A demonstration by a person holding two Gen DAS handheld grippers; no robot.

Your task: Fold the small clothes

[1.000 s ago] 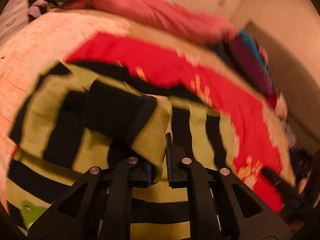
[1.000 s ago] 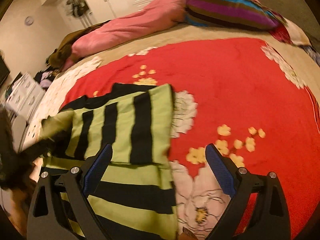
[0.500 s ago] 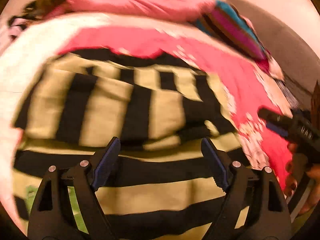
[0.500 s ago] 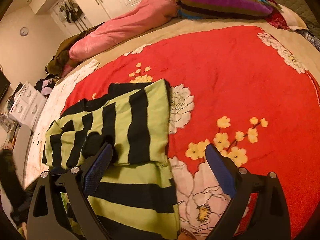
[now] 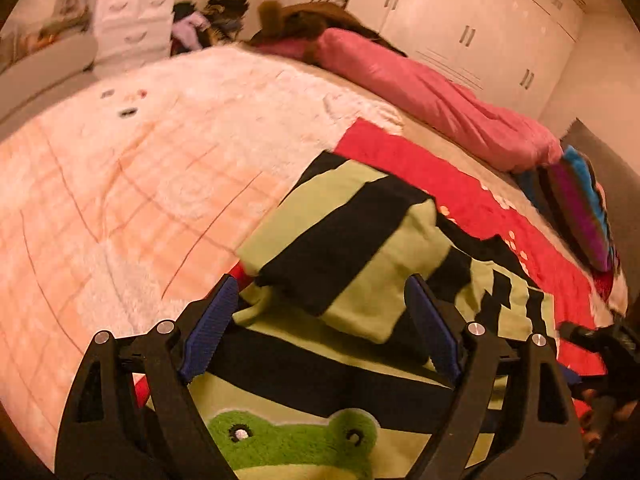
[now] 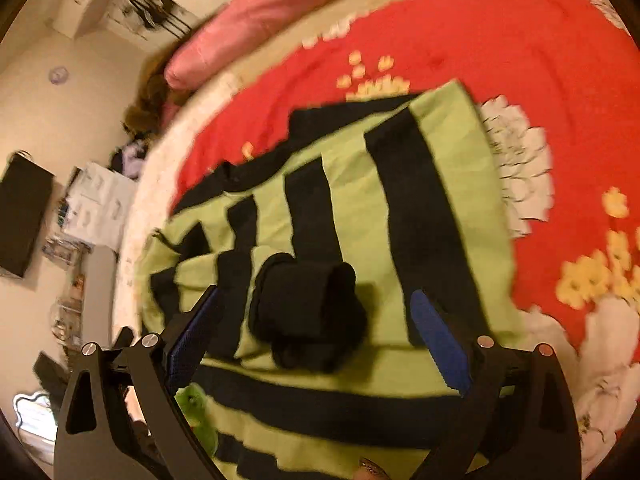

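A small green-and-black striped sweater with a frog patch lies on a red flowered blanket. One sleeve is folded across its body and ends in a black cuff. My left gripper hovers over the folded sleeve. Its jaws are opening and stand wide, and the blue pads touch no cloth. In the right wrist view the sweater fills the middle. My right gripper is open just above the cuff, holding nothing.
A white fluffy blanket covers the bed to the left of the sweater. A pink duvet and a striped pillow lie along the far side. White drawers and wardrobes stand beyond the bed.
My left gripper let go of the sleeve, opened wide and swung left. The sleeve now lies folded on the sweater. My right gripper moved down and left over the cuff.
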